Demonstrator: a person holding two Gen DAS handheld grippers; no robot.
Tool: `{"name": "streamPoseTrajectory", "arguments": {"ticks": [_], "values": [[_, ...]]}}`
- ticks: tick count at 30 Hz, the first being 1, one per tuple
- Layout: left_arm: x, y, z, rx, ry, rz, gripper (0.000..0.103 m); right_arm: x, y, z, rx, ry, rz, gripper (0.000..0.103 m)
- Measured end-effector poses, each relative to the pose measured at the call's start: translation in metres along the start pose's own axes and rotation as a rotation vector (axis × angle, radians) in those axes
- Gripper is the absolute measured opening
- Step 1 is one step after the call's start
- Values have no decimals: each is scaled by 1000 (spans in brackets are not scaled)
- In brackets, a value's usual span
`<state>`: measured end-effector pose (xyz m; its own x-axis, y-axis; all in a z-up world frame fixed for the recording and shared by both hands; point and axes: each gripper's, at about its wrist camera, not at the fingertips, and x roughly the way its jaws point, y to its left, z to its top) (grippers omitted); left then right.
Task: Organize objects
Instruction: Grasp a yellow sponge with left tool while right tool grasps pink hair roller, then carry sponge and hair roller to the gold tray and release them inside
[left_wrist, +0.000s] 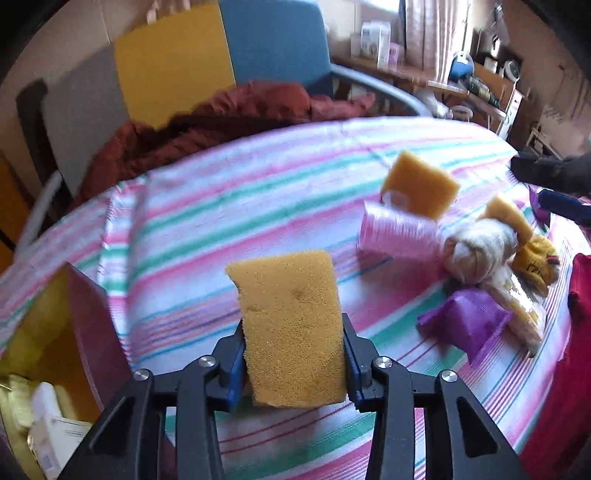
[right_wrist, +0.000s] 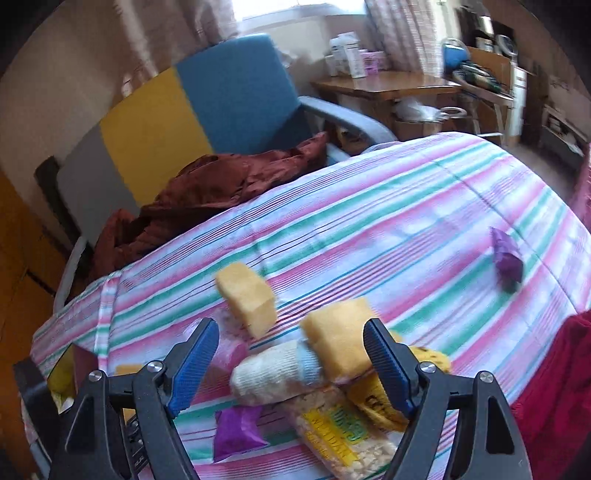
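Note:
My left gripper (left_wrist: 293, 363) is shut on a yellow sponge (left_wrist: 291, 325) and holds it above the striped bedspread (left_wrist: 221, 206). A second yellow sponge (left_wrist: 419, 188) leans on a pink thread spool (left_wrist: 397, 232), beside a rolled sock (left_wrist: 476, 249), a third sponge (left_wrist: 508, 216) and a purple packet (left_wrist: 469, 325). My right gripper (right_wrist: 291, 362) is open above this pile: a sponge (right_wrist: 341, 345) lies between its fingers, another sponge (right_wrist: 249, 299) to the left, the rolled sock (right_wrist: 275, 373) and a snack bag (right_wrist: 340, 432) below.
A yellow box (left_wrist: 55, 332) with items stands at the bed's left edge. A maroon blanket (left_wrist: 207, 125) lies at the far side by a blue and yellow chair (left_wrist: 273, 44). Another purple packet (right_wrist: 506, 258) lies at right. Red cloth (right_wrist: 557, 387) covers the right edge.

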<state>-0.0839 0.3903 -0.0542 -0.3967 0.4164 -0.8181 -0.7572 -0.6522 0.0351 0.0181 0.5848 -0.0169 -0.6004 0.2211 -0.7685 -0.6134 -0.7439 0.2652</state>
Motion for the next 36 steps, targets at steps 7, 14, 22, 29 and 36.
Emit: {"name": "streamPoseTrajectory", "arguments": {"ticks": [7,14,22,29,36], "values": [[-53,8,-17,-19,-105,-61,43,14,36,-16,-149,53,30,82],[-95,40,-42,-110,-155,-93,44,36,76,-21,-223,115,14,82],[-121,84,-79,-237,-166,-103,44,93,87,-17,-160,227,-101,87],[-137,108,-107,-299,-159,-93,44,106,84,-18,-121,204,-138,71],[-153,150,-141,-428,-156,-50,44,70,114,-39,-224,193,8,70]]}}
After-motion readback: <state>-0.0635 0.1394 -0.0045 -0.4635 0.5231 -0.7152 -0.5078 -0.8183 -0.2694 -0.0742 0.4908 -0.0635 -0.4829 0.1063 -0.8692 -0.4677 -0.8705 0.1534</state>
